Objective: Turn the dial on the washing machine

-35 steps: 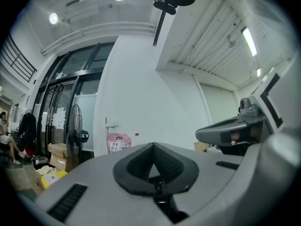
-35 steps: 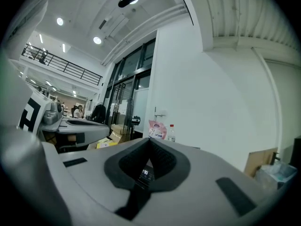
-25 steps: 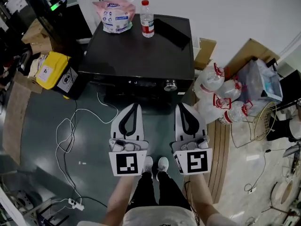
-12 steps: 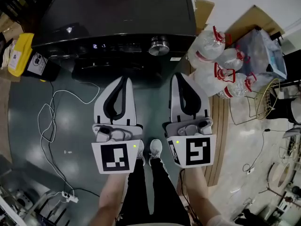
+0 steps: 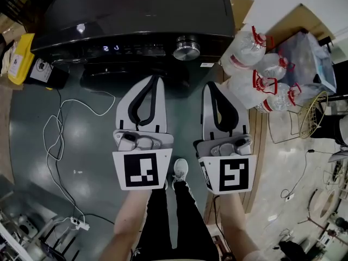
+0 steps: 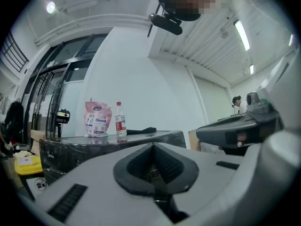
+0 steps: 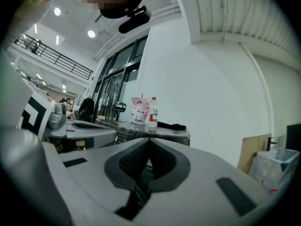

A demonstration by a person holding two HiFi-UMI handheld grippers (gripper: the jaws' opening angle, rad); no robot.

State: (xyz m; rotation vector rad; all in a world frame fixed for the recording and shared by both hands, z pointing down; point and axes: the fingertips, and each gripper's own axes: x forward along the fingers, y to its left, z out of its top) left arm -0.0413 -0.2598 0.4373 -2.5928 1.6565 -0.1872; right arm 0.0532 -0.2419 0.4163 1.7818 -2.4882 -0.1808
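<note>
The black washing machine (image 5: 136,10) fills the top of the head view, with lit digits on its front panel. Its silver dial (image 5: 186,48) sits at the panel's right end. My left gripper (image 5: 156,79) is shut and empty, its tips just below the panel and left of the dial. My right gripper (image 5: 209,85) is also shut and empty, a little below and right of the dial, not touching it. In the left gripper view the closed jaws (image 6: 153,146) point toward the machine (image 6: 94,147). The right gripper (image 7: 148,140) shows shut too.
Several large water jugs (image 5: 255,64) with red caps stand right of the machine. A yellow box (image 5: 19,58) sits at its left. A white cable (image 5: 60,135) loops over the floor to a power strip (image 5: 76,224). A pink pouch (image 6: 96,119) and bottle (image 6: 121,121) stand on the machine.
The view has closed in on the machine's front; its top with the pouch and bottle has left the head view. Both grippers, still shut, now sit nearer the panel and dial.
</note>
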